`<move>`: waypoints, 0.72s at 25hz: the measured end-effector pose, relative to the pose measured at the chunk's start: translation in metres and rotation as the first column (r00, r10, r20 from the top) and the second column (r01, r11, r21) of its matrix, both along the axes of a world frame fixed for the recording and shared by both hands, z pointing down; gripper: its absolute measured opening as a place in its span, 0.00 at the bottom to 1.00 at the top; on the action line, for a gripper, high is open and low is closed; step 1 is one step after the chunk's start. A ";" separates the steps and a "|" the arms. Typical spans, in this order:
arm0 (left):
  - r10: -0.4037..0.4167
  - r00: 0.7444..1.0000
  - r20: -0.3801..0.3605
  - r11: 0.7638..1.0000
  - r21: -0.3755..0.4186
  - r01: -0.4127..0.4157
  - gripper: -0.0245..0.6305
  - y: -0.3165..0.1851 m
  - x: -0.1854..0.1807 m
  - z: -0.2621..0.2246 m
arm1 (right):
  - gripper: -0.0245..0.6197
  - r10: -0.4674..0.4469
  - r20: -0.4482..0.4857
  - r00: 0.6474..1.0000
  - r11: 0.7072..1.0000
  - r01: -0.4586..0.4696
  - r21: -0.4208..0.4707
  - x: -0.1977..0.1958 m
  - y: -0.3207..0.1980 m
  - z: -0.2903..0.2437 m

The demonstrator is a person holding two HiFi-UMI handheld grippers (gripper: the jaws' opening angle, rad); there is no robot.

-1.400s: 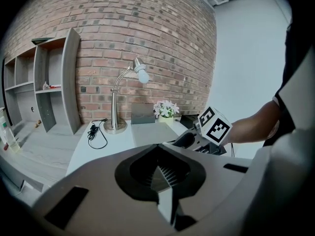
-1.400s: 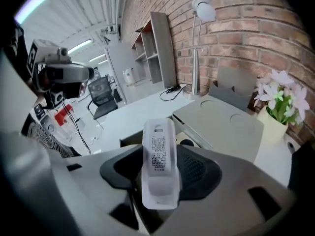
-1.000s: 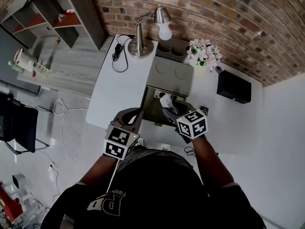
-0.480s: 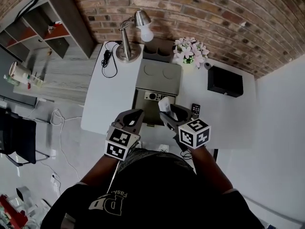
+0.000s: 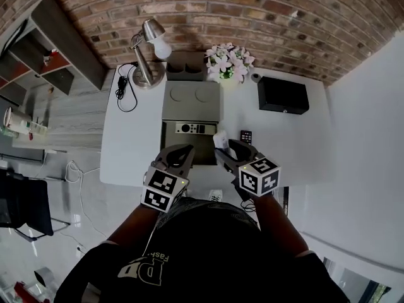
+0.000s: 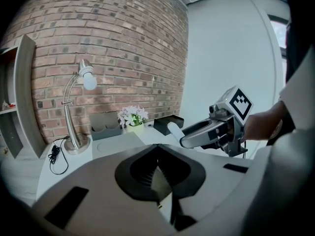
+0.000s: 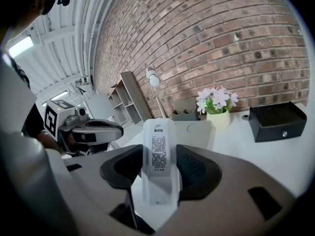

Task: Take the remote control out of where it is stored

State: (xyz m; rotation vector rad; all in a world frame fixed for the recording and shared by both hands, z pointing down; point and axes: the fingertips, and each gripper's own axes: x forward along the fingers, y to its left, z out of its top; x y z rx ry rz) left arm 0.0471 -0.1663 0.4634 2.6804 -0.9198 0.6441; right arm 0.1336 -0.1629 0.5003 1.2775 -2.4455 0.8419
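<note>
The remote control (image 7: 158, 166) in my right gripper (image 5: 230, 150) is white, with a block of fine dark print on a label down its back. That gripper and the left gripper (image 5: 180, 156) are grey, with black ribbed pads inside the jaws. The right cube (image 5: 259, 177) and left cube (image 5: 163, 188) are white with black square patterns. The table (image 5: 284, 150) is white. On it I see a grey storage box (image 5: 191, 100), a black box (image 5: 282, 95), a small black remote (image 5: 246, 136) and a black cable (image 5: 124, 84). There is also a silver lamp (image 5: 149, 29) with a white bulb (image 5: 162, 48), and white-and-pink flowers (image 5: 226, 59) with green leaves in a pale yellow pot (image 7: 218, 118). The wall (image 5: 265, 11) is red-brown brick with pale mortar lines.
</note>
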 end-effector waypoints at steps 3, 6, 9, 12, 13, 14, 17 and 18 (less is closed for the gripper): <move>0.037 0.999 -0.002 0.999 -0.003 -0.037 0.05 0.004 0.015 0.000 | 0.38 0.049 0.001 0.999 0.999 -0.048 -0.013 0.020 0.003 0.004; 0.068 0.998 -0.001 0.998 -0.007 -0.068 0.05 0.007 0.028 0.004 | 0.38 0.103 -0.007 0.995 0.994 -0.103 -0.025 0.043 0.006 0.008; 0.103 0.995 -0.002 0.995 -0.009 -0.103 0.05 0.011 0.043 0.006 | 0.38 0.156 -0.018 0.988 0.987 -0.157 -0.037 0.065 0.010 0.015; 0.129 0.992 -0.005 0.992 -0.013 -0.129 0.05 0.015 0.054 0.008 | 0.38 0.200 -0.032 0.979 0.978 -0.201 -0.051 0.084 0.013 0.022; 0.135 0.991 -0.001 0.991 -0.019 -0.135 0.05 0.015 0.056 0.011 | 0.38 0.216 -0.038 0.976 0.974 -0.218 -0.059 0.090 0.015 0.026; 0.139 0.990 0.003 0.990 -0.024 -0.139 0.05 0.016 0.058 0.013 | 0.38 0.233 -0.046 0.971 0.969 -0.236 -0.068 0.098 0.016 0.030; 0.141 0.990 0.006 0.990 -0.025 -0.141 0.05 0.015 0.061 0.017 | 0.38 0.294 -0.076 0.953 0.948 -0.301 -0.102 0.122 0.019 0.047; 0.139 0.990 0.004 0.990 -0.024 -0.139 0.05 0.015 0.062 0.017 | 0.38 0.317 -0.085 0.945 0.938 -0.325 -0.117 0.131 0.019 0.054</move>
